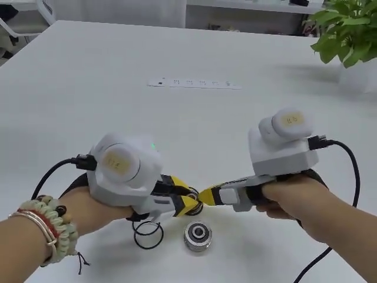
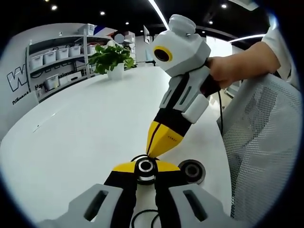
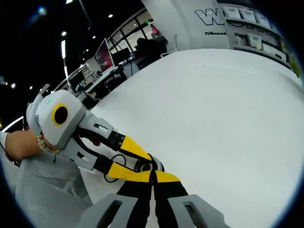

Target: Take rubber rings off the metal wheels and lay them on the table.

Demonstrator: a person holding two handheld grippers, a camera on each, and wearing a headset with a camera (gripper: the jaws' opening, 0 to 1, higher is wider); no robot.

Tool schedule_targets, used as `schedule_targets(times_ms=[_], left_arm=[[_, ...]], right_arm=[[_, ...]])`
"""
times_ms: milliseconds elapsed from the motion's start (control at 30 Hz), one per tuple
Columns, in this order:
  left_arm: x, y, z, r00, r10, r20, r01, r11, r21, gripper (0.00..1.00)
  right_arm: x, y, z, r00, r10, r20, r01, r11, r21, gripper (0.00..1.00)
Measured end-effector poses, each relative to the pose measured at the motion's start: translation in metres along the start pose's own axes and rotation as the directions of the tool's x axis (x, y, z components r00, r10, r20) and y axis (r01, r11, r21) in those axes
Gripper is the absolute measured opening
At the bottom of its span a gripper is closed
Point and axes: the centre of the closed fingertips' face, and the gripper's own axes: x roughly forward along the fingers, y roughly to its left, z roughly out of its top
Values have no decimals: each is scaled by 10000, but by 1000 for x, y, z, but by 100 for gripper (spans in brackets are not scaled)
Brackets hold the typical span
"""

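Yellow fingers (image 2: 122, 167) of the left gripper (image 2: 145, 167) clamp a small round metal wheel (image 2: 146, 169). The right gripper (image 1: 206, 196) has its fingers (image 3: 167, 177) closed tip to tip at the rim; I cannot tell whether they nip a ring. A thin black rubber ring (image 1: 148, 234) lies loose beside a second metal wheel (image 1: 198, 234), so one looks done. The wide white desk (image 1: 177, 53) carries a white power strip (image 1: 194, 83) and a leafy potted plant (image 1: 344, 29).

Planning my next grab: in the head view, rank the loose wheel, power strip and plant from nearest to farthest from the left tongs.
1. Loose wheel, on the table just under the left tongs.
2. Power strip, mid-table.
3. Plant, far right corner.
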Motion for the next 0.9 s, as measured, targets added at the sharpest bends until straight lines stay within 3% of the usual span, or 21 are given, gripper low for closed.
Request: schedule_targets(times_ms=[167, 300, 467, 733, 900], left_arm=[[-5, -2, -1, 9984, -174, -539, 210, 9976, 664, 9], [-13, 1, 8, 9995, -190, -246, 204, 9980, 591, 12], [-23, 4, 20, 9997, -198, 120, 191, 9983, 553, 24], [-40, 2, 32, 9997, -222, 44, 213, 9889, 1472, 36], [-54, -4, 37, 9989, -476, -36, 476, 9863, 1582, 49]], right_arm=[[0, 0, 1, 10000, 38, 52, -38, 10000, 43, 0], [-1, -1, 3, 9999, 44, 145, -47, 9998, 183, 0], [-3, -2, 5, 9997, 26, 253, -34, 9996, 282, 0], [-8, 2, 16, 9973, 177, 709, -211, 9987, 473, 0], [-11, 5, 23, 9954, 257, 922, -297, 9987, 418, 0]])
